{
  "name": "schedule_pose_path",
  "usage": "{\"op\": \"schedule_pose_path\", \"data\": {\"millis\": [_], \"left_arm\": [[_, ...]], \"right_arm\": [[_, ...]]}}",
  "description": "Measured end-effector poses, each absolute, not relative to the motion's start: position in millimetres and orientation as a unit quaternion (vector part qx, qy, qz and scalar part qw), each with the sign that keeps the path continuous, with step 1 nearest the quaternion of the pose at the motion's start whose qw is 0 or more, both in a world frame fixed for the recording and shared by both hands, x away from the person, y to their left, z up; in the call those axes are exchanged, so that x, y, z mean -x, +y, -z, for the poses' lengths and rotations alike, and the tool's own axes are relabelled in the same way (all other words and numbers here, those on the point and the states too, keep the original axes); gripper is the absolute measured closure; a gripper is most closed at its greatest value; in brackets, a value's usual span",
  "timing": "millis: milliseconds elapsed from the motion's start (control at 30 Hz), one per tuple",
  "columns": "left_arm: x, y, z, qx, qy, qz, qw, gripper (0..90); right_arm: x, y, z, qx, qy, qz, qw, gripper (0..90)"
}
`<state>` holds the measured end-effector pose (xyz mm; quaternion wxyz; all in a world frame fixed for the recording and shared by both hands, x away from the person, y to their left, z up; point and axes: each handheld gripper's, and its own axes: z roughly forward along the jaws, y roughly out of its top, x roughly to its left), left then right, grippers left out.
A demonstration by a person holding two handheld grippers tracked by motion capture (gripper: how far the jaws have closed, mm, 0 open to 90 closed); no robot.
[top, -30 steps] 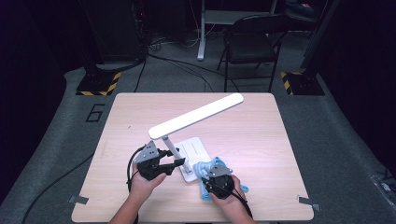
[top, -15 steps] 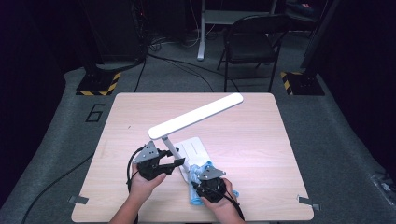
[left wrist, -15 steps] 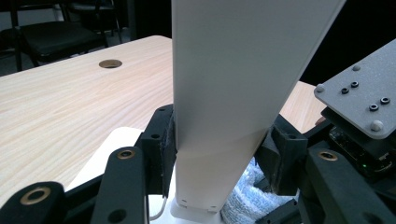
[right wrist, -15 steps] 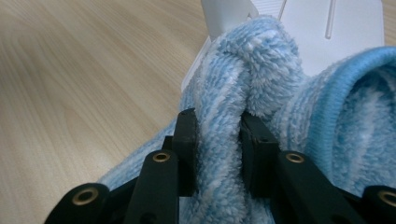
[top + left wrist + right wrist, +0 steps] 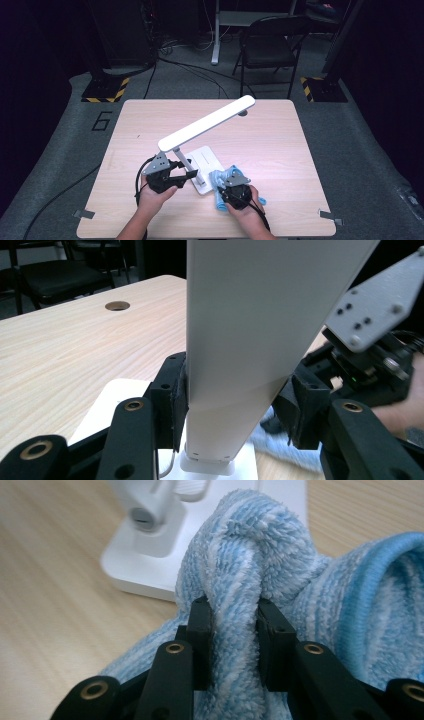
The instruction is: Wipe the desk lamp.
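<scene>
A white desk lamp stands on the wooden table point(image 5: 280, 150), its long head point(image 5: 207, 124) slanting up to the far right over its flat base point(image 5: 206, 159). My left gripper point(image 5: 192, 175) is shut on the lamp's upright arm point(image 5: 245, 340), and in the left gripper view point(image 5: 235, 405) a pad presses each side of it. A blue terry cloth point(image 5: 218, 202) lies bunched against the base's near right corner. My right gripper point(image 5: 231, 181) is shut on a fold of the cloth point(image 5: 250, 545), seen pinched between its pads in the right gripper view point(image 5: 235, 625), just in front of the lamp's base point(image 5: 150, 555).
A round cable hole point(image 5: 243, 113) sits near the table's far edge. A black folding chair point(image 5: 270, 45) stands behind the table. The left gripper's cable point(image 5: 139, 182) loops off the near left. The table's near edge is close under both hands.
My right gripper slid the cloth a little left and nearer beside the lamp base, then back to the right. The left gripper and the lamp have stayed still.
</scene>
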<state>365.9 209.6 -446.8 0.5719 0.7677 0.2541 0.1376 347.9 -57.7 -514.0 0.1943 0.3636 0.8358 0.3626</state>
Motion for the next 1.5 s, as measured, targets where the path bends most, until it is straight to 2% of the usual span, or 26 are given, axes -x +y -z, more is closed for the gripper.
{"op": "schedule_pose_path", "data": {"millis": [233,367,567,833,933,1167,1500], "left_arm": [[-366,208,447,-0.768,0.255,-0.134,0.572,51.0],[-366,208,447,-0.768,0.258,-0.135,0.571,50.9],[-366,208,447,-0.767,0.257,-0.136,0.573,50.8],[-367,209,448,-0.764,0.260,-0.137,0.575,50.8],[-366,210,448,-0.764,0.261,-0.135,0.575,50.8],[-365,210,447,-0.766,0.261,-0.135,0.571,50.8],[-366,210,447,-0.766,0.258,-0.133,0.573,50.5]], "right_arm": [[-358,-69,515,-0.400,0.818,-0.363,0.201,71.3],[-351,-61,517,-0.397,0.813,-0.362,0.224,71.5],[-342,-47,517,-0.383,0.820,-0.366,0.215,71.6],[-329,-22,513,-0.356,0.839,-0.373,0.172,70.7],[-327,-20,513,-0.355,0.840,-0.373,0.170,70.7],[-331,-28,516,-0.340,0.843,-0.374,0.185,71.6],[-348,-49,516,-0.382,0.824,-0.368,0.198,71.4]]}}
